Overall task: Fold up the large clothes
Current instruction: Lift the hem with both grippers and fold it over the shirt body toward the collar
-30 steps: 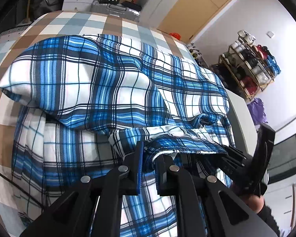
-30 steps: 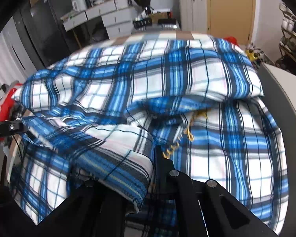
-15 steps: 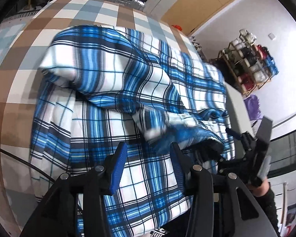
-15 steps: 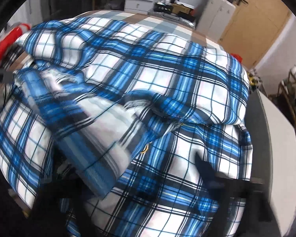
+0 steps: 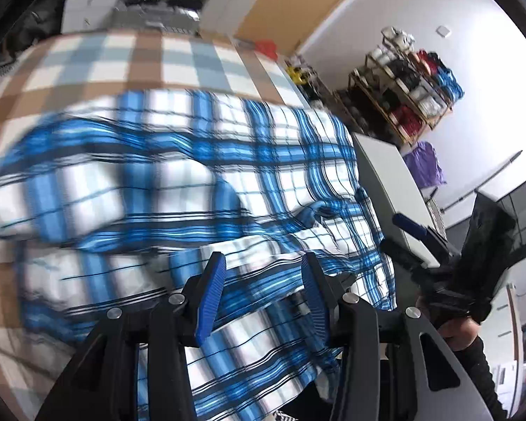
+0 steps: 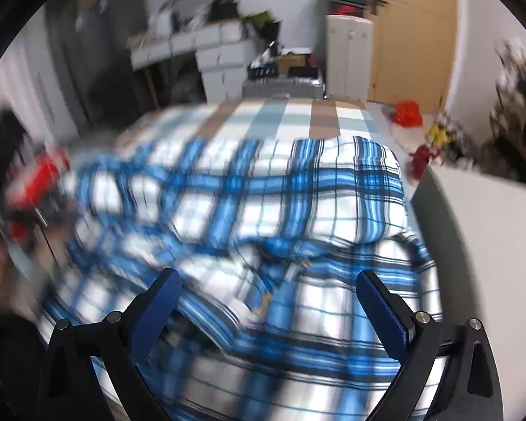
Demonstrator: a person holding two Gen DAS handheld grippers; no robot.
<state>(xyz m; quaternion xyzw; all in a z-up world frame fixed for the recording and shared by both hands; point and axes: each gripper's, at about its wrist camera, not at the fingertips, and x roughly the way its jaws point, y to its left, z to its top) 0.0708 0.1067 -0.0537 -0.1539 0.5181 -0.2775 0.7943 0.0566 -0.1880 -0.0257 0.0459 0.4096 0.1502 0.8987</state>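
The left gripper (image 5: 261, 289) has just been opening and stands part open, nothing between its 2 blue pads; the right gripper (image 6: 270, 310) has just spread wide, also empty. Below both lies the blue-and-white plaid fabric garment (image 5: 200, 189), partly folded on the brown-and-grey checked bedspread (image 5: 147, 59); released loosely, its top layer could slide and undo the fold.

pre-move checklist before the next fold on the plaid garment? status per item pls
1. Left hand-held gripper released: ok, jaws apart, no cloth pinched.
2. Right hand-held gripper released: ok, jaws wide.
3. Blue plaid garment on the checked bed cover: ok.
4. Fold lying flat: not ok, top layer bunched and rumpled.
5. Next grab edge located: cannot tell, both views blurred.
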